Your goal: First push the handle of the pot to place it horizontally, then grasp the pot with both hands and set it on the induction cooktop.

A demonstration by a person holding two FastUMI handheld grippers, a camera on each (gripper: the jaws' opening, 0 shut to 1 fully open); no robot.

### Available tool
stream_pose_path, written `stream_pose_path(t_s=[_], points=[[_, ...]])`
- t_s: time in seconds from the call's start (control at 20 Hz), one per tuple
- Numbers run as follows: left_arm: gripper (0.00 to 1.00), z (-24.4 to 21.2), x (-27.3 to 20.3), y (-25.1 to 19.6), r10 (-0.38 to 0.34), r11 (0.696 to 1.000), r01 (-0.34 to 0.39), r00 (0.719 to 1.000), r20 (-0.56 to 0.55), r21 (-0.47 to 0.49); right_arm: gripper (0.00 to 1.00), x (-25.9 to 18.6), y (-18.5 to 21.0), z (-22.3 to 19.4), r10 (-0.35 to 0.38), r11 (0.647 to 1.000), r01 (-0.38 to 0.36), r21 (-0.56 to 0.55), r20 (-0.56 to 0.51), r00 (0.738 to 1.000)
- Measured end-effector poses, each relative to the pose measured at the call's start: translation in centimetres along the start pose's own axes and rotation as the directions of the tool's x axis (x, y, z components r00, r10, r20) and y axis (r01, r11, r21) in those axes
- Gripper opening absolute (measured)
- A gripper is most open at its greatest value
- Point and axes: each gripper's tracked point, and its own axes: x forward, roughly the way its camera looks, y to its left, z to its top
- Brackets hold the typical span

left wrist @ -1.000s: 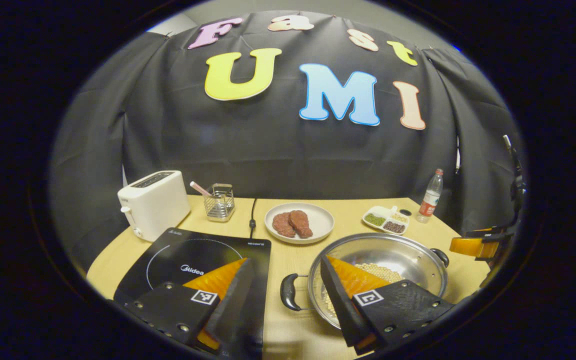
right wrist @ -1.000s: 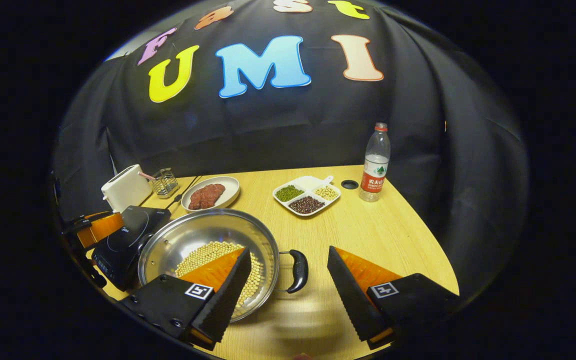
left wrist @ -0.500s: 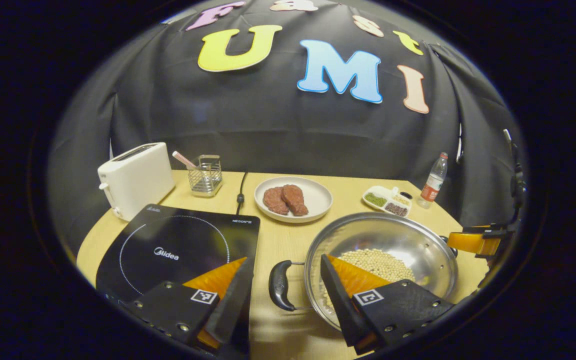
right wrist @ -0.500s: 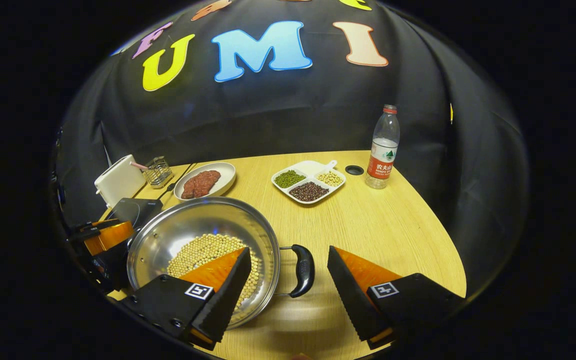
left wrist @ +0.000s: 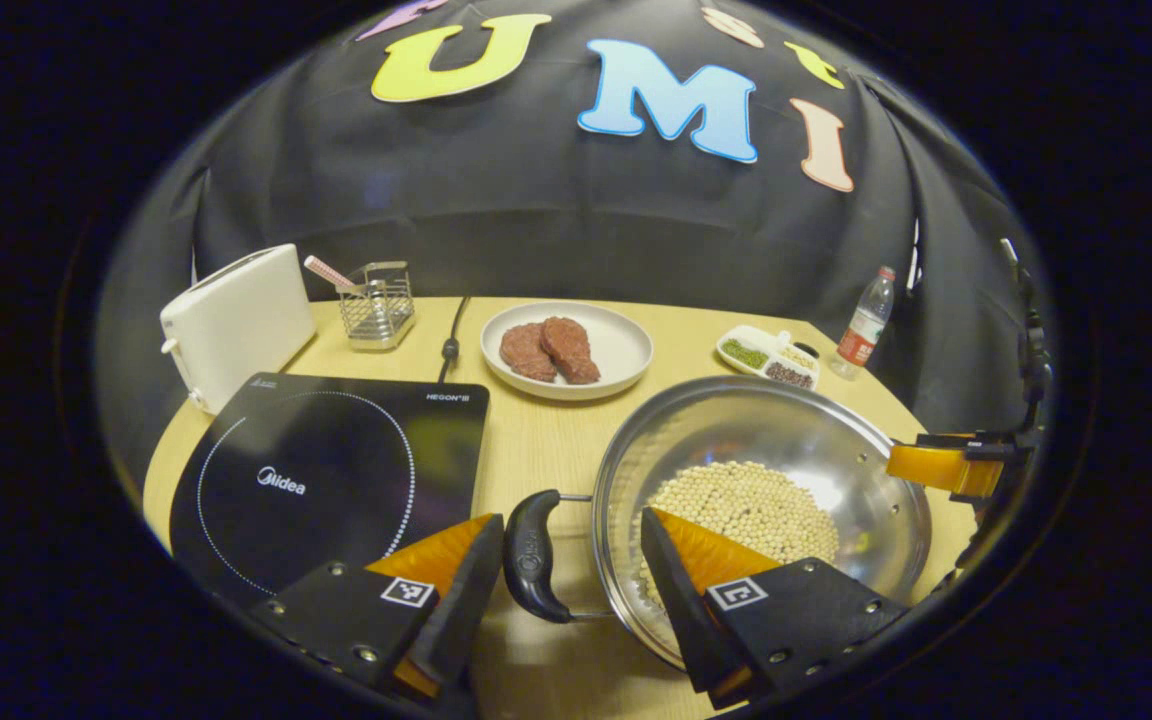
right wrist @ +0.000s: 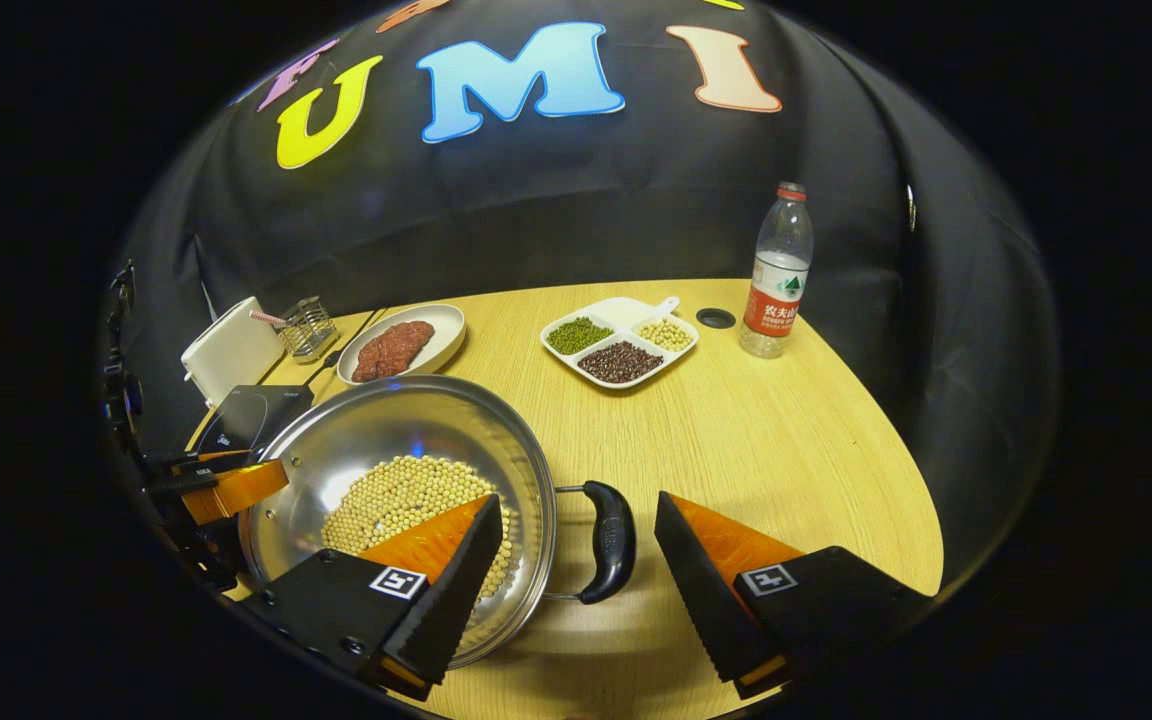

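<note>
- Two tools flank the pot (left wrist: 766,470), which stands on the table (right wrist: 786,450) just right of the induction cooktop (left wrist: 326,480) and holds pale beans (left wrist: 746,505).
- The left tool (left wrist: 571,560) is spread wide, the pot's left handle (left wrist: 531,555) lying in the gap between its fingers; the left finger is just beside the handle, and whether they touch I cannot tell. Its right finger reaches over the pot's rim.
- The right tool (right wrist: 576,555) is likewise wide, the pot's right handle (right wrist: 608,540) between its fingers and apart from both.
- In the left gripper view the right tool shows at the pot's far side.
- Farther back stand a plate with meat (left wrist: 566,350), a divided dish (right wrist: 619,345), a bottle (right wrist: 776,275) and a toaster (left wrist: 236,320).
</note>
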Motion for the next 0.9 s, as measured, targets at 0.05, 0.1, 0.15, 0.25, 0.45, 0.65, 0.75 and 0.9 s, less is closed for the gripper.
stream_pose_path(t_s=[0.05,0.1,0.15,0.25,0.45,0.65,0.75,0.9], points=[[0.83,-0.1,0.3,0.0,-0.001,1.0,0.001,1.0,-0.007,-0.001,0.93,0.3,-0.1,-0.3,-0.004,1.0,0.004,-0.003,-0.014,1.0],[0.83,-0.3,0.4,-0.1,-0.003,1.0,0.003,1.0,-0.018,-0.001,0.93,0.5,0.0,-0.6,-0.004,1.0,0.004,-0.005,-0.026,1.0],[0.87,-0.3,0.6,-0.1,-0.002,1.0,0.002,1.0,-0.017,0.006,0.93,0.7,0.2,-0.9,-0.003,1.0,0.003,-0.007,-0.037,0.999],[0.83,-0.3,0.7,-0.2,0.004,1.0,-0.003,1.0,-0.028,0.02,0.96,1.1,0.4,-1.4,0.009,1.0,-0.009,-0.008,-0.061,0.998],[0.8,-0.6,1.0,-0.3,0.008,0.999,-0.007,0.999,-0.047,0.035,0.77,1.6,-0.4,-1.7,-0.03,0.999,0.029,-0.014,-0.076,0.997],[0.67,-0.8,1.2,0.9,0.044,0.999,-0.044,0.998,-0.053,0.012,0.65,1.8,-0.5,-1.7,-0.035,0.999,0.035,0.0,-0.083,0.996],[0.64,-1.2,1.1,0.8,0.045,0.999,-0.044,0.997,-0.067,0.012,0.63,1.9,-0.4,-1.7,-0.034,0.999,0.035,0.004,-0.083,0.996],[0.62,-1.2,1.2,0.6,0.047,0.998,-0.045,0.995,-0.085,0.033,0.5,2.1,-0.2,-1.8,-0.022,1.0,0.023,0.01,-0.098,0.995]])
